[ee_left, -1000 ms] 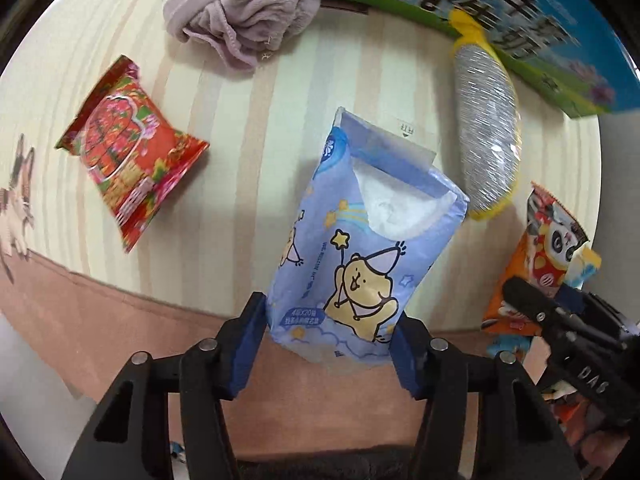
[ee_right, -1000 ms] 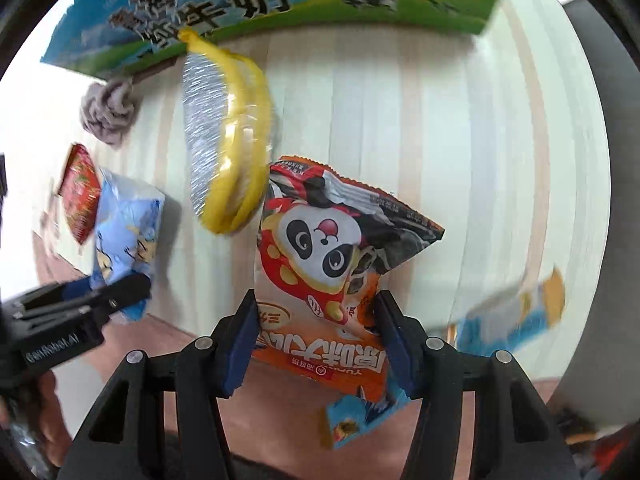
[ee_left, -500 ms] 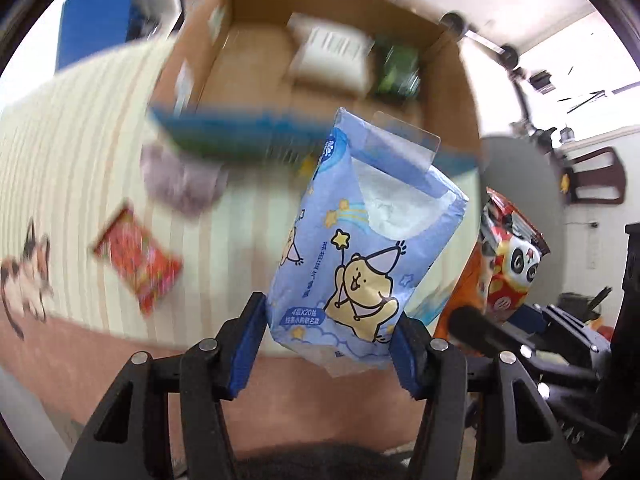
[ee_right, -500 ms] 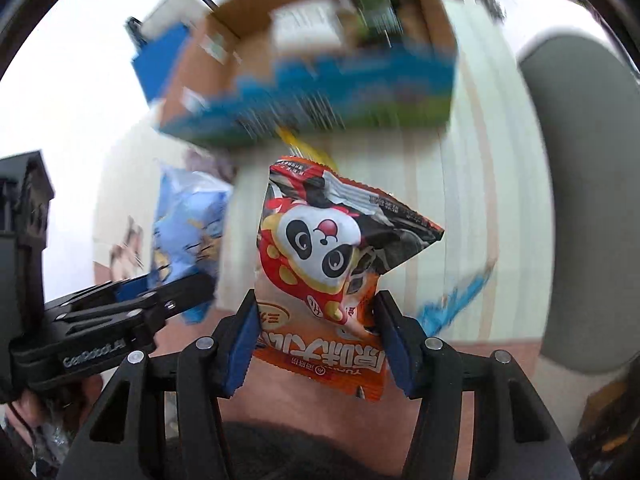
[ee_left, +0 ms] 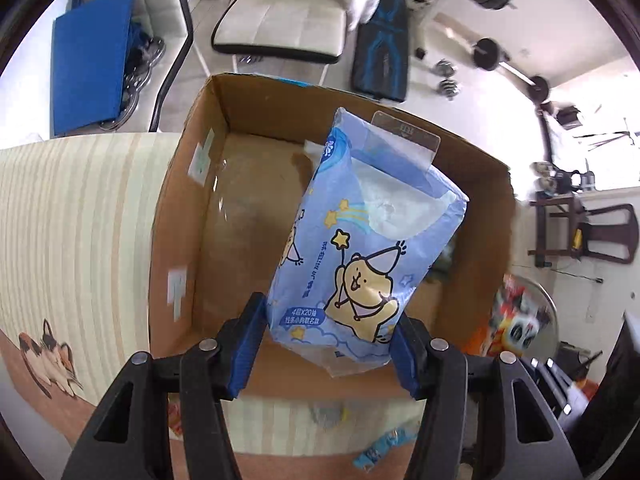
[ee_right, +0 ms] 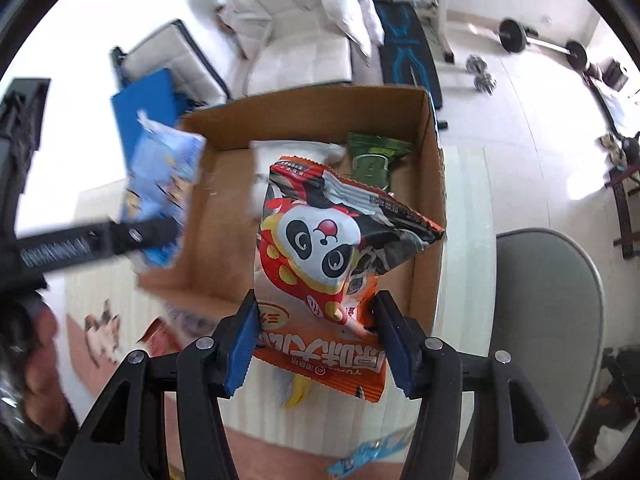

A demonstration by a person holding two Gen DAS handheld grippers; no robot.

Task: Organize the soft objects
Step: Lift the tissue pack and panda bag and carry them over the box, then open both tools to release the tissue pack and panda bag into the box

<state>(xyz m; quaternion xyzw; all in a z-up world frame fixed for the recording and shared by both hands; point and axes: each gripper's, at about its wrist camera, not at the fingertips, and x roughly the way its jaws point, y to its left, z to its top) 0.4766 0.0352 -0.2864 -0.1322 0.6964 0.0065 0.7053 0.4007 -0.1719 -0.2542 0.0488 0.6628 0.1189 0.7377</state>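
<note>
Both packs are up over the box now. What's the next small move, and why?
Probably lower both a little, then release. The left gripper holds the blue tissue pack over the cardboard box, and the right gripper holds the panda snack bag above it too; the box floor below looks largely bare.

**Readable texts on the two packs**

On the blue tissue pack we can read "4层X20抽" at about 7 o'clock of its front, beside the yellow cartoon animal; the smaller line under it is too small for us to read. The orange snack bag with the panda face carries large white characters along its lower edge, seen upside down; we read "原味" among them. The white lettering on the black gripper body, at 9 o'clock in the right wrist view, is blurred.
</note>
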